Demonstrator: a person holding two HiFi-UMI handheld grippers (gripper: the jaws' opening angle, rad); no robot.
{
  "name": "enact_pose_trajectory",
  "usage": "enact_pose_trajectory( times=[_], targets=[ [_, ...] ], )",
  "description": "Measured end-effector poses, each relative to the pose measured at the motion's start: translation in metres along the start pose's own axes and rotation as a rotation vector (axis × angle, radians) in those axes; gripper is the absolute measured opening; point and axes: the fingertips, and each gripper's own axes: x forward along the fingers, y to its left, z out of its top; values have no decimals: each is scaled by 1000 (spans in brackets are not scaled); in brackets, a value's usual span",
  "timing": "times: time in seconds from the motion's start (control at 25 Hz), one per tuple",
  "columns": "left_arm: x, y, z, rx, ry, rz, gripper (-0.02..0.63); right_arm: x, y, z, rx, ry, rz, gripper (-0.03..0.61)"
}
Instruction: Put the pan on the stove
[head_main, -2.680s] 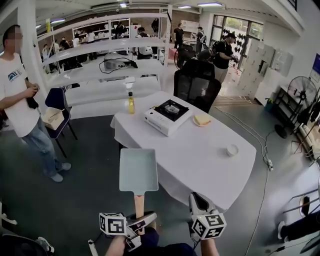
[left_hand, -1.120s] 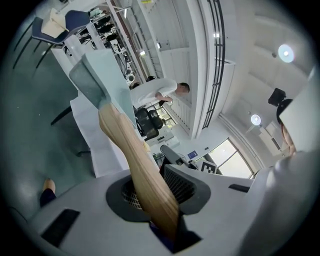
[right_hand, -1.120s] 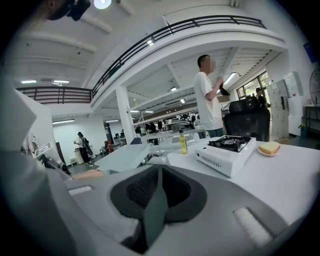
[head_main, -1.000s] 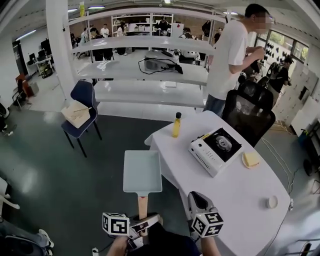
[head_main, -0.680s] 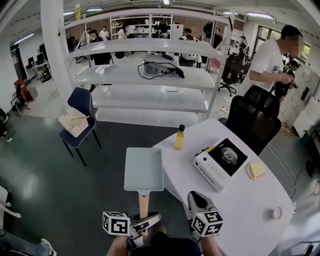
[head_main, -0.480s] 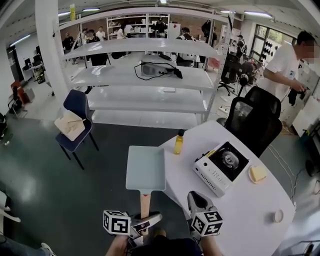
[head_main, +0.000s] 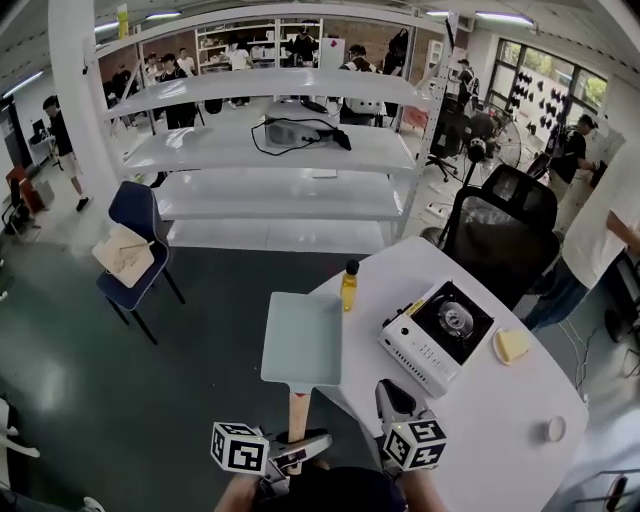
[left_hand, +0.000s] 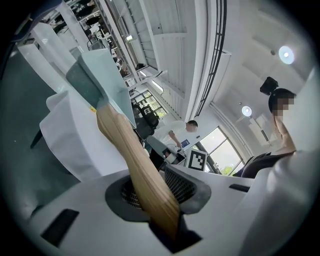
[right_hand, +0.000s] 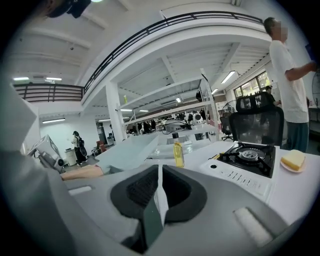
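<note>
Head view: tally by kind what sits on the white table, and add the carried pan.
Pan: 1
Stove: 1
Bottle: 1
Plate: 1
Yellow block: 1
Small dish: 1
Total: 6

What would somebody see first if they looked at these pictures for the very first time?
Probably the pale blue rectangular pan, held up in the air by its wooden handle in the left gripper, by the left edge of the white table. Next comes the white stove with its black top, sitting bare on that table to the right of the pan, with a yellow bottle standing near the far edge.
</note>
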Motion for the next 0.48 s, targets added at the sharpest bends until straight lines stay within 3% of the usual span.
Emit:
enact_pose_trajectory(
  times=[0.24, 0.48],
  targets=[
    [16, 0, -10, 11, 91, -22, 101, -10, -16, -5, 39, -10, -57, 26],
    [44, 4, 0, 39, 216, -88, 103, -15, -53, -7, 92, -30, -173, 26]
  ],
)
